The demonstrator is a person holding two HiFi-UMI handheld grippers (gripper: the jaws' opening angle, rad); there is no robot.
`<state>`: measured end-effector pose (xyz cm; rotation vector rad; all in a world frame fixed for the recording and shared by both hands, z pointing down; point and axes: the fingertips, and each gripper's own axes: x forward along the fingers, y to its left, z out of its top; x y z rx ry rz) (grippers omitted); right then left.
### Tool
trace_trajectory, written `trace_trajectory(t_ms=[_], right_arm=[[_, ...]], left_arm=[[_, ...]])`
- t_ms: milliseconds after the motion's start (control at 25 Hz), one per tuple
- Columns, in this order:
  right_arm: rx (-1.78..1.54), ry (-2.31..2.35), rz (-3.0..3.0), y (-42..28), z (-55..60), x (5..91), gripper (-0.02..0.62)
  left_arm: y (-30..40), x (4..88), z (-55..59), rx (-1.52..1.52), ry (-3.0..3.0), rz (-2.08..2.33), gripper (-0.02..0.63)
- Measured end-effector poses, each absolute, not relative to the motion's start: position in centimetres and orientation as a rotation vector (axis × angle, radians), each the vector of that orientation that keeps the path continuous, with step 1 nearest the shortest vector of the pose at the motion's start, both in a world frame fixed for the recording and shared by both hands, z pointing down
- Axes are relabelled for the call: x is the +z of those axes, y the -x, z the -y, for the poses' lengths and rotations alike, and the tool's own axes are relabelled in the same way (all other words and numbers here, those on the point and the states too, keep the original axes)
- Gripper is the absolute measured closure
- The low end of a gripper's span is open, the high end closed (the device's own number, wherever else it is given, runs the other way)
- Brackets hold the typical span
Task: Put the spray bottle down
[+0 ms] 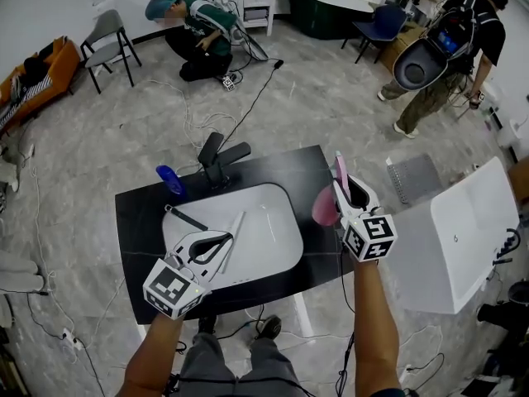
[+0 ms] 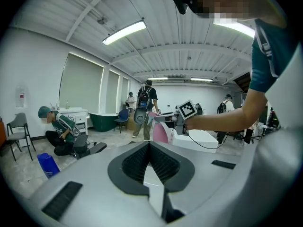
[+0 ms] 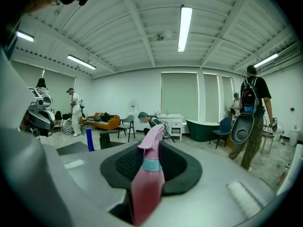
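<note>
A pink spray bottle with a pale trigger head is clamped upright in my right gripper, above the right edge of the black table. In the right gripper view the bottle stands between the dark pads, and the right gripper is shut on its body. My left gripper hovers over the white sink basin set in the table. Its jaws meet at the tips with nothing between them, as the left gripper view shows. There the bottle appears beyond the jaws, to the right.
A blue bottle stands at the table's back left, beside a black faucet. A large white tub sits right of the table. One person crouches at the back and another stands at the right. Cables cross the floor.
</note>
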<state>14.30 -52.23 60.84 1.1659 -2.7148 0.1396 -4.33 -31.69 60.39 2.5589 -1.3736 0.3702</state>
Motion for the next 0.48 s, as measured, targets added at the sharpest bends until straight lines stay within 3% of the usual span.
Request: trace_trajectory(t_ms=[480], right_arm=[[0.111, -1.166, 2.7, -13.5, 56.7, 65.7, 0.483]], left_arm=[[5.6, 63.9, 33.7, 0.384, -2.519, 1.386, 0.601]])
